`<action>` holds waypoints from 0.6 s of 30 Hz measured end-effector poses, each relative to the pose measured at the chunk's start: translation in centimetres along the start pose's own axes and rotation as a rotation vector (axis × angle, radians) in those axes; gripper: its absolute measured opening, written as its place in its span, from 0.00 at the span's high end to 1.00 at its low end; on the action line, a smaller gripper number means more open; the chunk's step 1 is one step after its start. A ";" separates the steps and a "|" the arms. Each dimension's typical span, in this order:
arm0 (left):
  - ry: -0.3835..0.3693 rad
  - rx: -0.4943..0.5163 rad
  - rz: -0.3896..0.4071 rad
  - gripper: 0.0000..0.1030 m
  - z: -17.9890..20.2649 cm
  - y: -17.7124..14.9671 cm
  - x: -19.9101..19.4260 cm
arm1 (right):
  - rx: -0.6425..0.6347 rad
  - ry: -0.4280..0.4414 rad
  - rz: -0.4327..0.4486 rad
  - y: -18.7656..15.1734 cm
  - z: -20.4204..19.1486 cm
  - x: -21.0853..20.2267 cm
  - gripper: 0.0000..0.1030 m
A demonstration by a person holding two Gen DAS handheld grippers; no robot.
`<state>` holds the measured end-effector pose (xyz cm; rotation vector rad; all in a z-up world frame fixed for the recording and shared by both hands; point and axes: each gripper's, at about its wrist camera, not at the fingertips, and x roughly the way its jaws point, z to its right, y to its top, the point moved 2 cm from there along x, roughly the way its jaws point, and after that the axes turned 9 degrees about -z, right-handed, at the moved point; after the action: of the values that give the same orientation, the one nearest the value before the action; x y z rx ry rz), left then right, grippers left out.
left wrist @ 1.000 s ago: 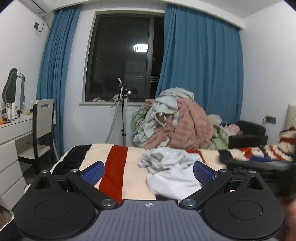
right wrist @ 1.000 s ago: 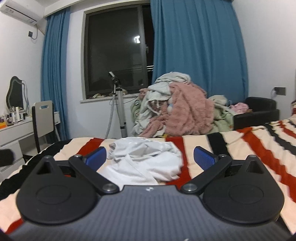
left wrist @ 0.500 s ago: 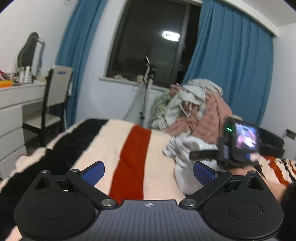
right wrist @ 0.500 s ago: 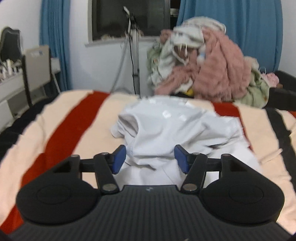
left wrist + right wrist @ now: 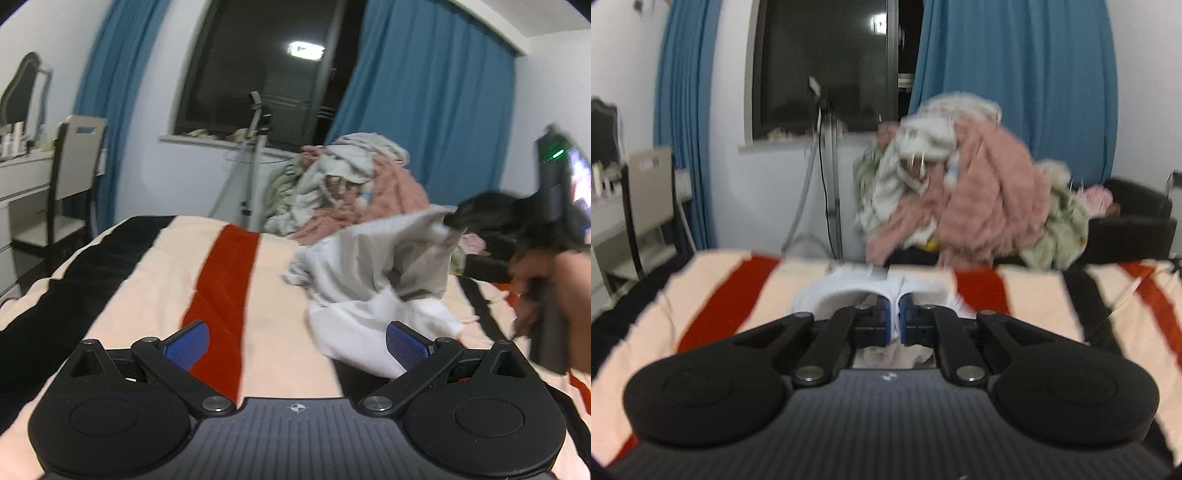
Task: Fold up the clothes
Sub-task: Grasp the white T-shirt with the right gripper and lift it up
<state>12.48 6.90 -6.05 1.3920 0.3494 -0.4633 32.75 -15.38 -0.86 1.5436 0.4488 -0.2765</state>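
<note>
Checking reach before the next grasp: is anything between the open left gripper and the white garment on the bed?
Nothing visible. The left gripper is open over bare striped blanket, and the white garment lies just ahead to its right. The right gripper is shut on one edge, lifting it.

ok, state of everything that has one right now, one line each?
left gripper: open, holding nothing, low over the bed
right gripper: shut on the white garment
white garment: crumpled, one edge lifted off the bed
striped bedspread: spread flat
clothes pile: heaped, unfolded
curtains: drawn apart, window exposed
</note>
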 end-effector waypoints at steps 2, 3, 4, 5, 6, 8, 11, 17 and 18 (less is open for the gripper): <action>-0.031 0.033 0.006 0.00 0.9 -0.2 -0.7 | 0.002 0.019 0.045 0.3 1.2 -3.7 0.93; -0.047 0.050 0.010 0.00 1.4 -0.3 -1.0 | 0.002 0.030 0.067 0.4 1.8 -5.5 0.93; -0.062 0.066 0.013 0.00 1.9 -0.3 -1.3 | 0.001 0.044 0.089 0.5 2.3 -7.5 0.93; -0.083 0.093 0.021 0.00 2.7 -0.6 -2.0 | 0.004 0.059 0.109 0.5 2.8 -9.2 0.93; -0.112 0.122 0.032 0.00 3.4 -0.9 -2.6 | 0.009 0.077 0.135 0.2 3.2 -11.1 0.93; -0.166 0.181 0.045 0.01 4.9 -1.6 -3.7 | 0.014 0.111 0.200 -0.6 3.8 -15.1 0.93; -0.229 0.255 0.037 0.02 7.5 -2.9 -5.0 | 0.007 0.156 0.295 -2.4 4.2 -20.8 0.93; -0.313 0.413 0.070 0.02 12.7 -6.4 -8.6 | 0.071 0.251 0.391 -6.3 6.1 -28.2 0.93; -0.314 0.453 0.081 0.02 13.6 -7.2 -9.0 | 0.110 0.271 0.395 -7.0 6.9 -28.8 0.93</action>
<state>0.62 -6.41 -5.67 1.7305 -0.0764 -0.7127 4.78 -25.46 5.49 1.7475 0.3322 0.2192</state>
